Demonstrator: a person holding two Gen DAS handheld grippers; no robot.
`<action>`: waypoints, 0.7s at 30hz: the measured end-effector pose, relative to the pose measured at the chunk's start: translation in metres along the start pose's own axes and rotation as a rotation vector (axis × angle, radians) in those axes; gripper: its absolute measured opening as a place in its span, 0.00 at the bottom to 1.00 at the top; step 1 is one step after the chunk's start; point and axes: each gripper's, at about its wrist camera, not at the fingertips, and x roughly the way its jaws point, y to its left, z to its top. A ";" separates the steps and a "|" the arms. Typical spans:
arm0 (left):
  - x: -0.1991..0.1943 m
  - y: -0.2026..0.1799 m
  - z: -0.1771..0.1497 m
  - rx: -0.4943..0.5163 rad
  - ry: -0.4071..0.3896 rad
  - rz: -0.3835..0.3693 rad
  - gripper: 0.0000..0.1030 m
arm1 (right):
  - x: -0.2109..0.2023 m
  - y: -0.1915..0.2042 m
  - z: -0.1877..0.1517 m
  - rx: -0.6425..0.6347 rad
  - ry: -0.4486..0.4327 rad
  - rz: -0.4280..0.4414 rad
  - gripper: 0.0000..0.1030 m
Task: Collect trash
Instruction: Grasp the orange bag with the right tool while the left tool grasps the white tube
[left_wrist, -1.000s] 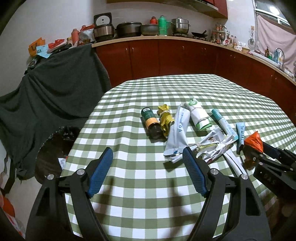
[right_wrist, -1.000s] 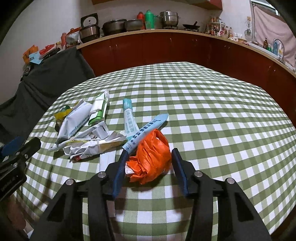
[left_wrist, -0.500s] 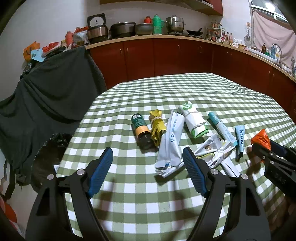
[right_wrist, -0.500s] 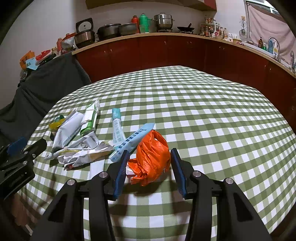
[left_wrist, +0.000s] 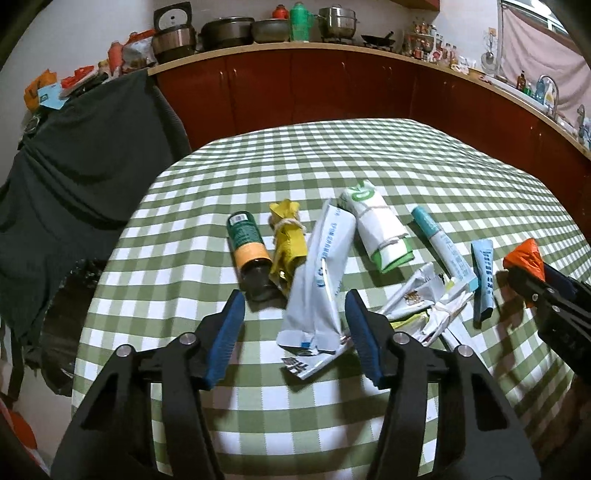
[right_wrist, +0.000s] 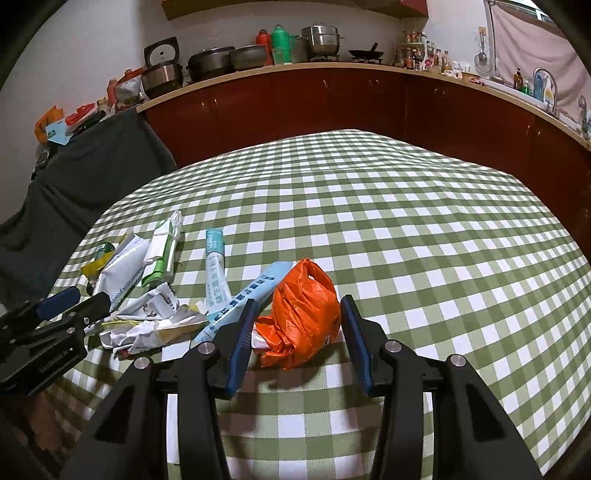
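Since the earlier frames the left gripper has advanced over the trash and its jaws, then wide, are closing about the near end of the long white pouch, which lies between them; the pads do not yet press it. The checked tablecloth carries the litter in a loose row. The right gripper is clamped, half open, on the crumpled orange plastic bag. Beside the pouch lie a white-and-green wrapper, a dark bottle on its side, a yellow wrapper touching it, crumpled paper, and two blue-white tubes.
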 end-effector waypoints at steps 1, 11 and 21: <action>0.001 -0.002 -0.001 0.005 0.003 0.000 0.47 | 0.001 0.000 0.000 0.002 0.003 0.000 0.44; -0.002 -0.006 -0.006 0.023 -0.008 -0.011 0.20 | 0.000 -0.001 -0.003 0.012 0.005 0.002 0.44; -0.015 -0.011 -0.016 0.033 -0.010 -0.039 0.20 | -0.006 0.002 -0.007 0.013 0.000 0.006 0.44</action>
